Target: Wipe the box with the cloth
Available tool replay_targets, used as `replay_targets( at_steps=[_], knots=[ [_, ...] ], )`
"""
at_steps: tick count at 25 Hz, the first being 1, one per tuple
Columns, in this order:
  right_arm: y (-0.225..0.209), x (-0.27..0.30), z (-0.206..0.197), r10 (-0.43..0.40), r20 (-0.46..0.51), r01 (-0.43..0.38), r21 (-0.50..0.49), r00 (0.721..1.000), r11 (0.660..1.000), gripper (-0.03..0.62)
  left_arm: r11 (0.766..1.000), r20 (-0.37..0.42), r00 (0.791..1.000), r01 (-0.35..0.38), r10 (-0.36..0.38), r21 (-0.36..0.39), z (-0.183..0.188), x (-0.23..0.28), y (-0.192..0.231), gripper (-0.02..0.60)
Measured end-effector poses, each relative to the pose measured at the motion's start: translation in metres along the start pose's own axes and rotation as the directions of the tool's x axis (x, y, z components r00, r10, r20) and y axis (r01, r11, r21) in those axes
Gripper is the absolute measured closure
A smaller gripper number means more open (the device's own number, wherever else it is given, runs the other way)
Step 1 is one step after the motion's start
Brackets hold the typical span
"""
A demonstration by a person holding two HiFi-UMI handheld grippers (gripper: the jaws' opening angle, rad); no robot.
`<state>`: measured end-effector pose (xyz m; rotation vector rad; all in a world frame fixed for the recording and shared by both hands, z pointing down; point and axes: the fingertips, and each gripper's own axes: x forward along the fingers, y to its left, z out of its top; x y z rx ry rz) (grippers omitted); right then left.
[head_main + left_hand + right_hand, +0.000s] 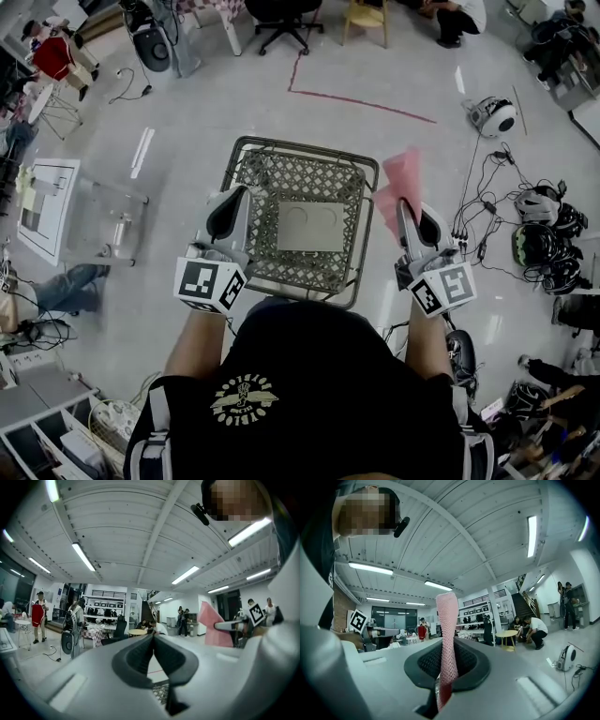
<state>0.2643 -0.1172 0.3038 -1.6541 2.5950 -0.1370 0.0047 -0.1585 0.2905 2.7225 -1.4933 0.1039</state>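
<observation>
Right gripper (406, 208) clamps the pink cloth (401, 174) upright; left gripper (246, 193) pinched shut, empty. Between them, what looks like the grey box (307, 227) on the wire-mesh table (291, 145).

I see the pink mesh cloth (400, 183) standing upright, pinched between the jaws of my right gripper (407, 214), its free end sticking up past them. The flat pale grey box (307, 228), with two round dents in its top, lies level on the metal mesh stand (281, 169), apart from the cloth.
</observation>
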Motion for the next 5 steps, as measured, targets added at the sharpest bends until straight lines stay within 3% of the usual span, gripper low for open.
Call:
replay_targets(
  at_steps=[5],
  knots=[
    [-0.0015,0.0056,-0.0021,-0.002,-0.006,0.002,-0.003,1.0,1.0,0.579,1.0,-0.001,1.0,-0.003,0.003,0.001,-0.0016,-0.0028,0.004,0.581]
  ],
)
